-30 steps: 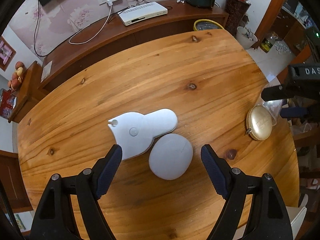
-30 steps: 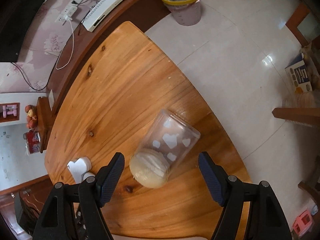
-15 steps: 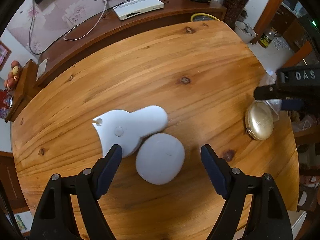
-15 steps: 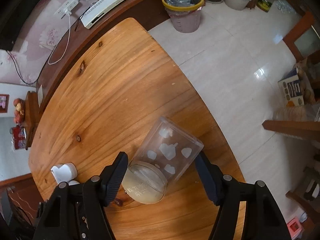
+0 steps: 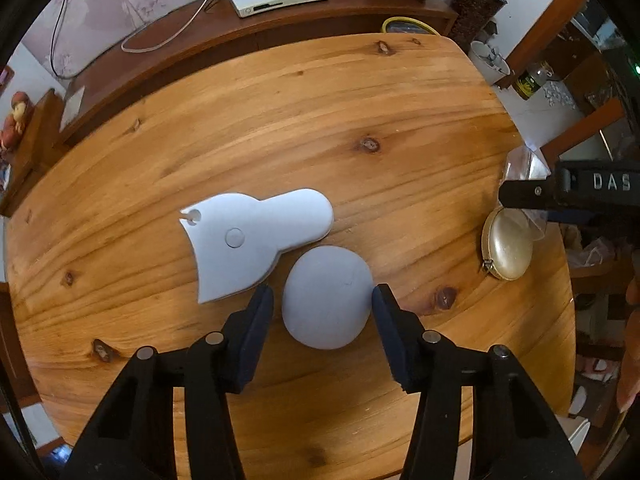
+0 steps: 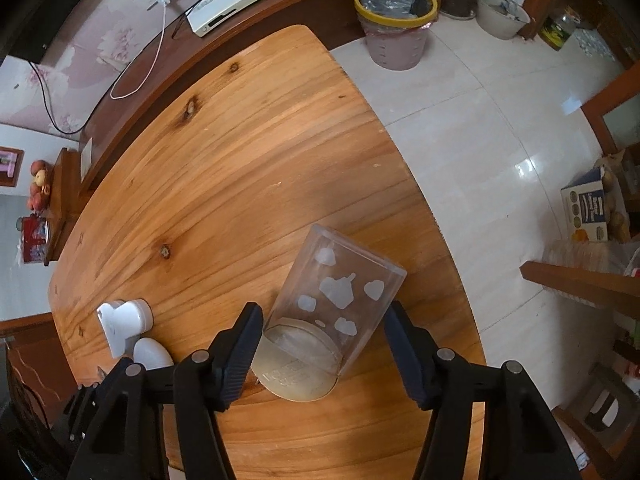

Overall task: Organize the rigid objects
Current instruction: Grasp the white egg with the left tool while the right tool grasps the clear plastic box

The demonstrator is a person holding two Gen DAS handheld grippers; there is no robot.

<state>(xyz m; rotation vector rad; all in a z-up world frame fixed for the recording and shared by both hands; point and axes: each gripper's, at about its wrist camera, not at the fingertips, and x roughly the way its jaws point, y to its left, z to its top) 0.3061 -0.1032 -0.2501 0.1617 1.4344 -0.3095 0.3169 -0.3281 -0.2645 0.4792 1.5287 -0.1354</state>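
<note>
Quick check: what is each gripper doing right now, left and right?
Left gripper: open, jaws just been closing around the white oval piece, not yet gripping.
Right gripper: open, jaws just been closing around the clear jar, not clamped.

Both wrist cams close, straight down; shared wooden table (image 5: 280, 112).

Left tool (image 5: 323, 300) jaws have just closed in around the pale grey rounded pebble-shaped object (image 5: 326, 297); right tool (image 6: 324, 330) jaws narrowed about the clear plastic jar (image 6: 332, 312), which is lying on its side.
</note>
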